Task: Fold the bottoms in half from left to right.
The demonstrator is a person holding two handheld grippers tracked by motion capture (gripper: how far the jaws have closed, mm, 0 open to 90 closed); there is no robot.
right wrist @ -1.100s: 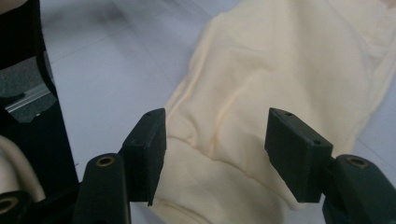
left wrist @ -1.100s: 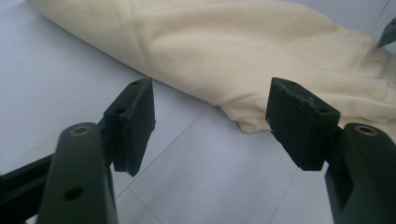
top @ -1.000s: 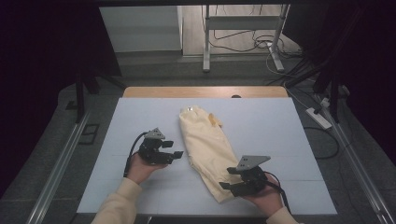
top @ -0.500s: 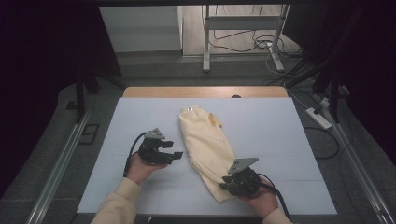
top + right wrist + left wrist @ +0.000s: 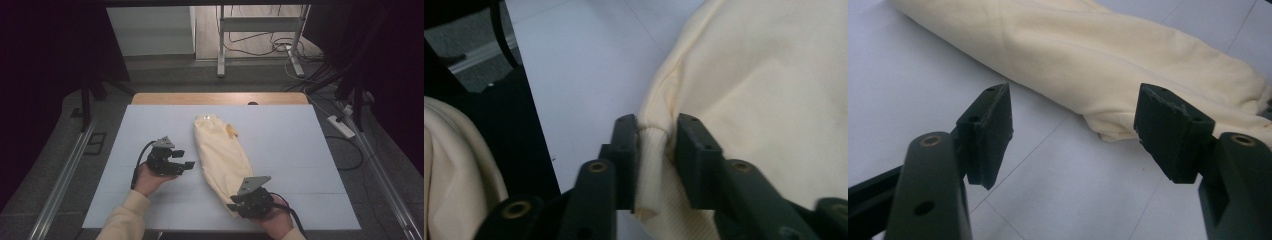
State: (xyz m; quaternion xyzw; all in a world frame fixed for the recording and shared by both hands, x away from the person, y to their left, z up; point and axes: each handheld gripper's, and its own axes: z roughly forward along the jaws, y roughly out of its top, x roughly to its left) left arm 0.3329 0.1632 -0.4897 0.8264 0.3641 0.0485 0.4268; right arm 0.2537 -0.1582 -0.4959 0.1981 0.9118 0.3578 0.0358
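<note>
A cream garment (image 5: 220, 150) lies folded into a long strip down the middle of the white table (image 5: 300, 150). My right gripper (image 5: 234, 204) is at its near end. In the right gripper view the ribbed cuff (image 5: 649, 165) fills the gap between the jaws of that gripper (image 5: 655, 125), which pinch it; they have just been opening a little. The garment's body (image 5: 764, 75) spreads away to the right. My left gripper (image 5: 186, 160) rests left of the garment, pointing at it. Its jaws (image 5: 1073, 125) stand open with bare table between them, and the garment (image 5: 1128, 55) lies just beyond.
A wooden strip (image 5: 220, 98) borders the table's far edge. Behind it are a metal stand (image 5: 260, 45) and loose cables on the floor. A power strip (image 5: 341, 126) lies off the right side. Metal rails run along both sides of the table.
My right gripper has slid left and nearer along the garment's near end and taken the cuff between its jaws. The left gripper and the garment's far part have not moved.
</note>
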